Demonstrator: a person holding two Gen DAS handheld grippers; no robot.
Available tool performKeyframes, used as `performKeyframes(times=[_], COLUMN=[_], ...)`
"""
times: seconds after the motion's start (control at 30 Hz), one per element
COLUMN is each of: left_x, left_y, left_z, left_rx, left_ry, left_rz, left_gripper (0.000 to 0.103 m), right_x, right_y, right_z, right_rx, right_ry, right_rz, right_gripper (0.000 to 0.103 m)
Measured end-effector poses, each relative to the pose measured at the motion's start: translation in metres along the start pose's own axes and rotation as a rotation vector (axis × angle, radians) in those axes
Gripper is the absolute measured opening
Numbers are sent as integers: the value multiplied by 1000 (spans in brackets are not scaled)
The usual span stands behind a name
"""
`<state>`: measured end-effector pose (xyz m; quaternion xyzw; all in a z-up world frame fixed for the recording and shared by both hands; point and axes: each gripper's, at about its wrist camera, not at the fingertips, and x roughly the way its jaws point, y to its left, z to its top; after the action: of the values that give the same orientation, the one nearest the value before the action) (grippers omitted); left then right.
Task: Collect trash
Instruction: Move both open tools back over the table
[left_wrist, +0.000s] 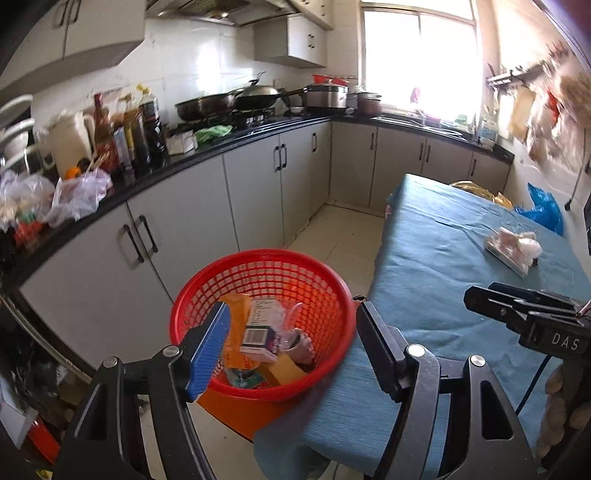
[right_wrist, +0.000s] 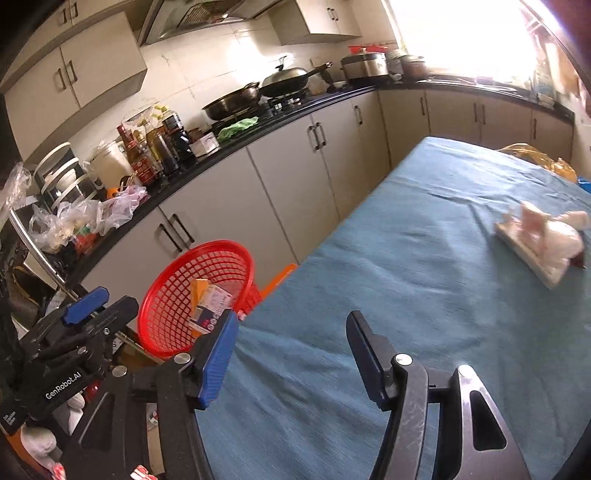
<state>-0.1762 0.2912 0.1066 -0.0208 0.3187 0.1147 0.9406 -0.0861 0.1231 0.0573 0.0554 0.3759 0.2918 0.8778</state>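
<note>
A red mesh basket (left_wrist: 325, 291) stands beside the blue-covered table (left_wrist: 436, 258) and holds several boxes and wrappers, among them a white and purple box (left_wrist: 260, 328). My left gripper (left_wrist: 291, 347) is open and empty above the basket. The basket also shows in the right wrist view (right_wrist: 173, 295). My right gripper (right_wrist: 291, 350) is open and empty over the table (right_wrist: 406, 258). A crumpled white wrapper on a flat pack (right_wrist: 543, 240) lies at the table's far right, well ahead of the right gripper; it also shows in the left wrist view (left_wrist: 515, 249).
A black kitchen counter (left_wrist: 229, 147) with grey cabinets runs along the left, crowded with bottles (left_wrist: 140, 129), plastic bags (left_wrist: 77, 195) and pans (left_wrist: 236, 99). A yellow bag (right_wrist: 535, 158) and a blue bag (left_wrist: 543, 206) lie at the table's far end. An orange stool (right_wrist: 279, 280) stands under the basket.
</note>
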Motion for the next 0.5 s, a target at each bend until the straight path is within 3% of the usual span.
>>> performKeyframes(times=[0.23,0.5], left_x=[-10,3], left_y=[-39,-81], left_z=[-2,6], left_rx=[32,29], left_ry=[7,80], left_rz=[-61,-234], left_gripper=[71,73], right_x=[-40,-83], right_y=[-46,-140], right_z=[-13,-25], right_rx=[64,228], right_ry=[-29,-49], right_rz=[-47,-183], right_gripper=[66,66])
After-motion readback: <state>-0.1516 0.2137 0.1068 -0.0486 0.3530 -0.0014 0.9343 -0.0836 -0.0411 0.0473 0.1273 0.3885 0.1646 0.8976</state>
